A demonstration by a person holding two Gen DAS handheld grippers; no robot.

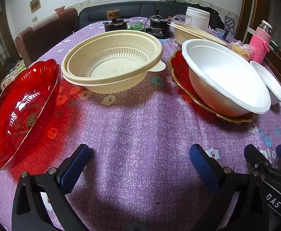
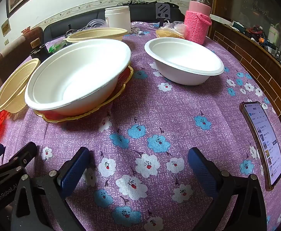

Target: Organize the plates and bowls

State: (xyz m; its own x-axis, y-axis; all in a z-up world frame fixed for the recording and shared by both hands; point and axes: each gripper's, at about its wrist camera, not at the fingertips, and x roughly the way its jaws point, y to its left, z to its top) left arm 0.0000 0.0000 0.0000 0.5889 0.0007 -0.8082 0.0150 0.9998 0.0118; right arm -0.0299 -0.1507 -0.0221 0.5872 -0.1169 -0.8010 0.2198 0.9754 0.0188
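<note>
- Nothing grasped yet, by the look of it: left gripper (image 1: 140, 163) and right gripper (image 2: 138, 165) both spread wide, empty, low over the bench (image 1: 140, 127)
- Large white bowl (image 2: 78, 73) seated in gold-rimmed red plate (image 1: 235, 117); small white bowl (image 2: 182, 63) alone to its right; beige bowl (image 1: 111, 63) and red plate (image 1: 23, 111) to its left
- Next, probably: close on a loose bowl's rim and nest it with its match

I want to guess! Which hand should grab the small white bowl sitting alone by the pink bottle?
Probably the right. The small white paper bowl lies ahead of the right tool, with bare purple cloth between. From the left tool it sits at the far right edge, behind the large white bowl.
</note>
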